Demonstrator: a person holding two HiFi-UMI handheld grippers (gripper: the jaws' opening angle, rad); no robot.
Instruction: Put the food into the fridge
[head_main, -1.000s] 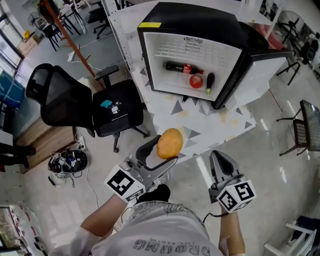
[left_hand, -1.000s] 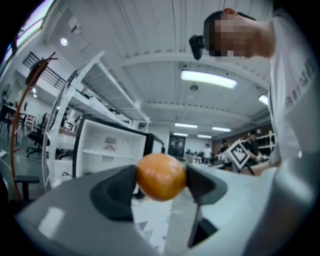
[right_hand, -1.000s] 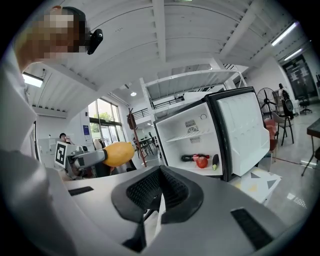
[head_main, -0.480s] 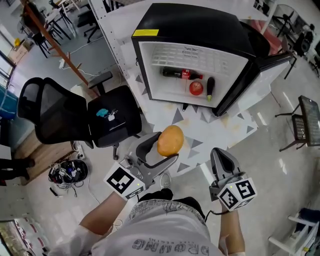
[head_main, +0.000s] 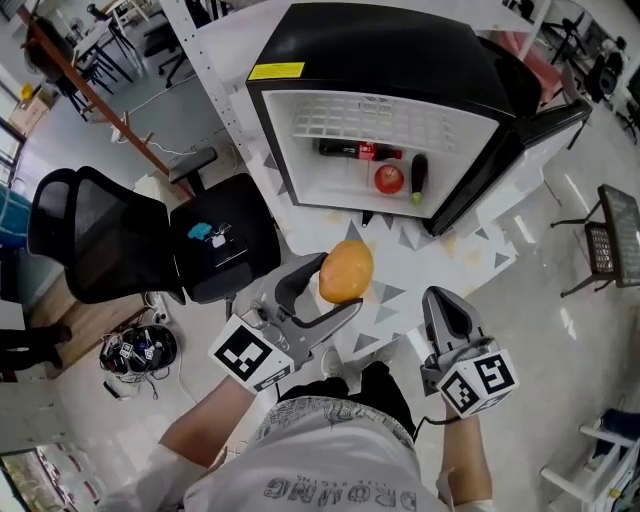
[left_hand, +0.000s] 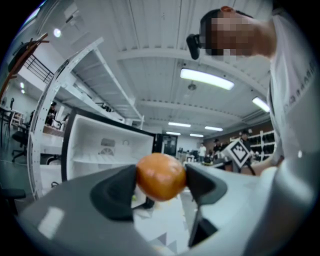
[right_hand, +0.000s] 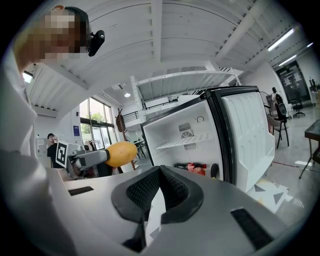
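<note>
Left claw (head_main: 333, 292) gripped orange fruit (head_main: 346, 271); fruit sat pinched between both pads, held in air short of open fridge (head_main: 390, 45). Right claw (head_main: 441, 300) was closed, empty, alongside.

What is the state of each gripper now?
Left gripper: closed on the orange fruit.
Right gripper: closed, empty.

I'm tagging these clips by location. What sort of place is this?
Probably an open office or lab workspace, not a home kitchen: a black swivel chair near the small fridge, and strip lights on a high ceiling.
</note>
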